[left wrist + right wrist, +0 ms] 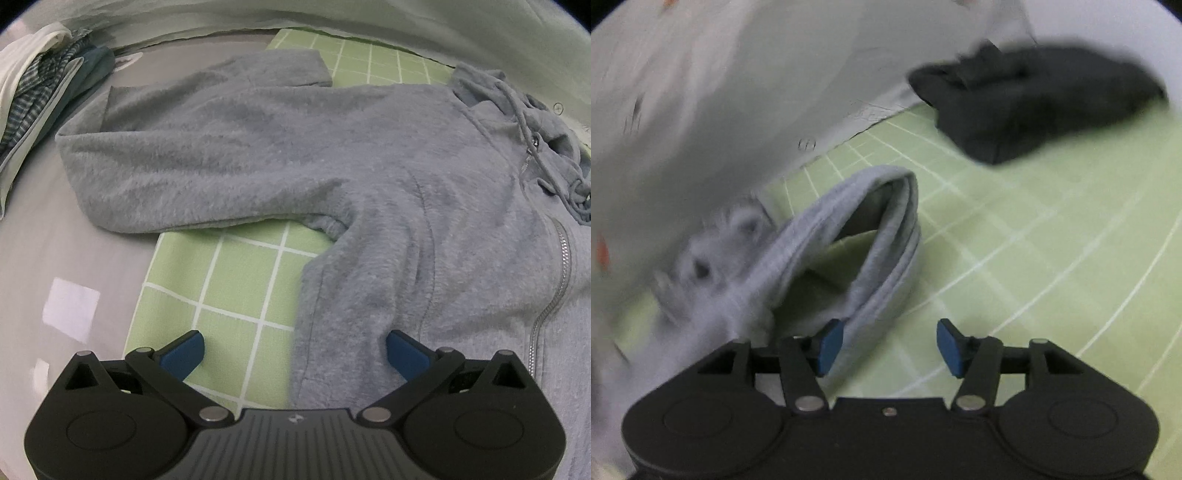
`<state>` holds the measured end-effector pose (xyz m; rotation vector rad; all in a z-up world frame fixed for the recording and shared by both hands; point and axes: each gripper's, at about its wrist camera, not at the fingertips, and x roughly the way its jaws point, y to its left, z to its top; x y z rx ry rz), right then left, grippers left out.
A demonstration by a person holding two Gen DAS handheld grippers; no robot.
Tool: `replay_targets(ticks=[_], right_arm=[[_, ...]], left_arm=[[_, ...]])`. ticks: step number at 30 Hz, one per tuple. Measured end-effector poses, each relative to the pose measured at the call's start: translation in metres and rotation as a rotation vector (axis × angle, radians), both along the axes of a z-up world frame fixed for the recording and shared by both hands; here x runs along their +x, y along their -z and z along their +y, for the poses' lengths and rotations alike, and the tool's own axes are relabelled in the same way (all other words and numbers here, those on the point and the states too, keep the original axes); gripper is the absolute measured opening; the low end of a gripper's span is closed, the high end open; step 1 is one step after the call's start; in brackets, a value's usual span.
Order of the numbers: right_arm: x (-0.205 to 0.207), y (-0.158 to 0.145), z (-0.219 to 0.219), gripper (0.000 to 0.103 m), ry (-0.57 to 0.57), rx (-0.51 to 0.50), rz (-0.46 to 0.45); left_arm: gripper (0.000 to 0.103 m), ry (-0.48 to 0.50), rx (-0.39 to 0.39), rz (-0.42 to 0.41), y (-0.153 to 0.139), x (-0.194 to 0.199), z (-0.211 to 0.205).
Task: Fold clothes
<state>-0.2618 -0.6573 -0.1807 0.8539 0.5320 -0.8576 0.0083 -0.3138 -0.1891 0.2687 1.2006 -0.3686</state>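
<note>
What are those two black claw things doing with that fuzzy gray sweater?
A person is folding clothes with a gripper in each hand. A fuzzy gray hoodie lies spread on a green checked mat, one sleeve folded across. The left gripper hovers open over the hoodie's side edge. The right gripper is open too, beside a looped gray sleeve. Neither grips anything. A dark garment lies further back.

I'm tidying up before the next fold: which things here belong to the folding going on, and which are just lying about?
In the job:
- grey fleece hoodie, spread flat
- its hood
- green grid mat beneath it
- left gripper, open
- right gripper, open

Lying about:
- dark garment at the mat's far edge
- pile of striped clothes off the mat
</note>
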Motion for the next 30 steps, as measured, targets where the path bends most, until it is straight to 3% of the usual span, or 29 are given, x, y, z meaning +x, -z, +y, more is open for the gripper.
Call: replay_targets(ticks=[3,5,8,11,18,20,22,23,24,27,30], right_arm=[[0.011,0.002,-0.005,0.060,-0.022,-0.024,0.005],[0.023,0.002,-0.004,0.052,-0.076,-0.069,0.059],[0.041,-0.002,0.001,0.008,-0.195,-0.162,0.210],[0.044,-0.011,-0.001,0.005,-0.243,-0.252,0.310],[0.024,-0.065,-0.023,0.004,-0.101,-0.760,0.697],[0.015,-0.077,-0.030,0.005,-0.076,-0.824,0.719],[0.005,-0.076,-0.042,0.015,-0.084,-0.763,0.683],[0.000,-0.069,-0.047,0.037,-0.076,-0.698,0.663],[-0.004,-0.062,-0.051,0.048,-0.069,-0.637,0.643],[-0.018,-0.042,-0.047,0.050,-0.010,-0.474,0.557],[-0.031,-0.023,-0.041,0.052,0.076,-0.266,0.410]], left_arm=[[0.103,-0.001,0.003,0.007,0.000,0.001,0.000],[0.103,-0.002,0.004,0.009,0.000,0.002,-0.001],[0.103,-0.008,0.005,0.011,0.000,0.001,-0.001],[0.103,-0.013,0.004,0.010,0.000,0.001,-0.001],[0.103,-0.023,0.004,0.009,0.000,0.000,0.000],[0.103,-0.023,0.005,0.011,0.000,0.000,-0.001],[0.103,-0.023,0.006,0.013,0.000,0.001,-0.001],[0.103,-0.023,0.006,0.014,0.000,0.001,-0.001],[0.103,-0.023,0.007,0.015,0.000,0.001,-0.001],[0.103,-0.028,0.007,0.016,-0.001,0.001,0.000],[0.103,-0.033,0.009,0.020,-0.001,0.002,0.000]])
